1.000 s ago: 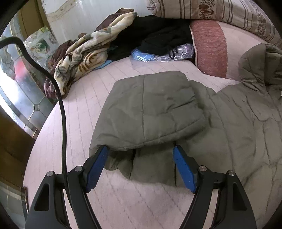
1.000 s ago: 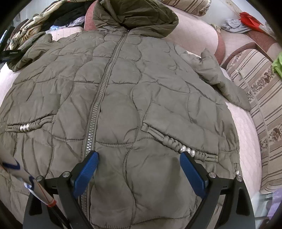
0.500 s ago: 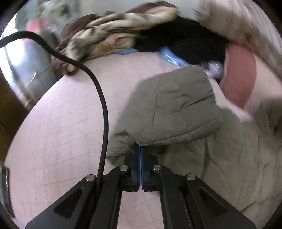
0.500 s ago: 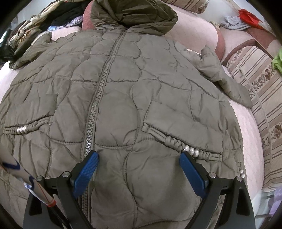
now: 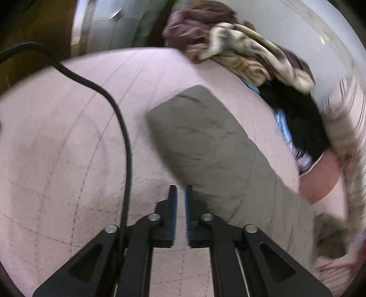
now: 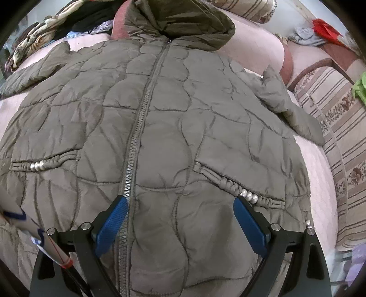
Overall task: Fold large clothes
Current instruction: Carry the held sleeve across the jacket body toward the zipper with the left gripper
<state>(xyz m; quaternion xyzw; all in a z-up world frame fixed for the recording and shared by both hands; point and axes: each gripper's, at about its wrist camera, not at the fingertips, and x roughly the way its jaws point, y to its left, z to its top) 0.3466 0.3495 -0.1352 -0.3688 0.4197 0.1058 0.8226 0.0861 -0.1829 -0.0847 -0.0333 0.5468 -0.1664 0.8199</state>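
Pale pink quilted bedding (image 6: 315, 173) covers the surface where a large olive quilted coat (image 6: 183, 128) lies spread flat, zip up, hood (image 6: 183, 20) at the far end against a reddish bolster (image 6: 119, 29).

At the far left, a heap of patterned and dark clothes (image 5: 249, 52) sits on the bedding, with a black cable (image 5: 123, 128) curving across the near left of the left wrist view. The coat's left sleeve (image 5: 205, 141) stretches out over the bedding in that blurred view. The left gripper (image 5: 180, 196) sits at the sleeve's near edge, its blue pads close together with a narrow gap and opening; nothing shows between them, and the sleeve lies just beside the right pad.

Further right, the right gripper (image 6: 180, 219) hovers over the coat's lower front, jaws wide apart, empty, the zip (image 6: 137, 141) running past its left finger. A pearl-trimmed pocket (image 6: 240, 189) sits by the right finger. The coat's other sleeve (image 6: 288, 107) points toward a striped floral cushion (image 6: 343, 141) at the right edge.
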